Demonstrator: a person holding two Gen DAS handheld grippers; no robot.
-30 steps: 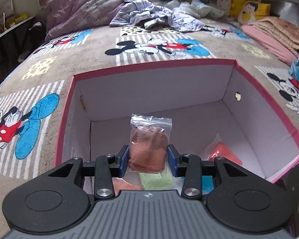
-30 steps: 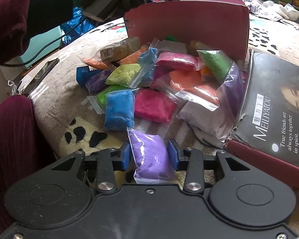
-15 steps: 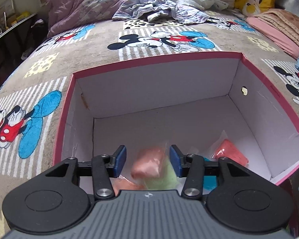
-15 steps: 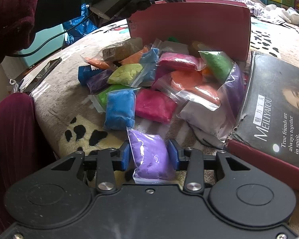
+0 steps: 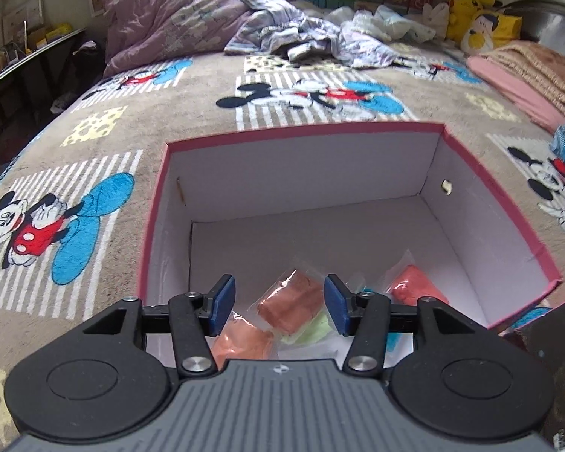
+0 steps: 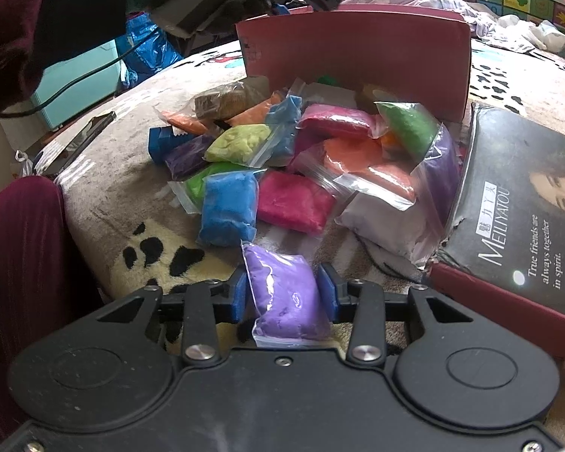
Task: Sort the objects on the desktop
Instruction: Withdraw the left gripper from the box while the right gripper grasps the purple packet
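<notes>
In the left wrist view my left gripper (image 5: 278,305) is open and empty above the near end of a red-rimmed white box (image 5: 301,133). A brown clay bag (image 5: 292,307) lies on the box floor below the jaws, on a pale green bag (image 5: 312,333), beside an orange bag (image 5: 241,342) and a coral bag (image 5: 414,288). In the right wrist view my right gripper (image 6: 284,293) is shut on a purple clay bag (image 6: 286,295), held just above the bed in front of a pile of coloured clay bags (image 6: 293,158).
The box stands on a Mickey Mouse blanket (image 5: 94,143). In the right wrist view the box's red outer wall (image 6: 354,52) rises behind the pile, a printed box lid (image 6: 516,203) lies at right, and a person's dark red sleeve (image 6: 15,30) is at upper left.
My left gripper opened and the brown clay bag dropped from it onto the bags in the box. The right gripper kept hold of the purple bag and barely moved.
</notes>
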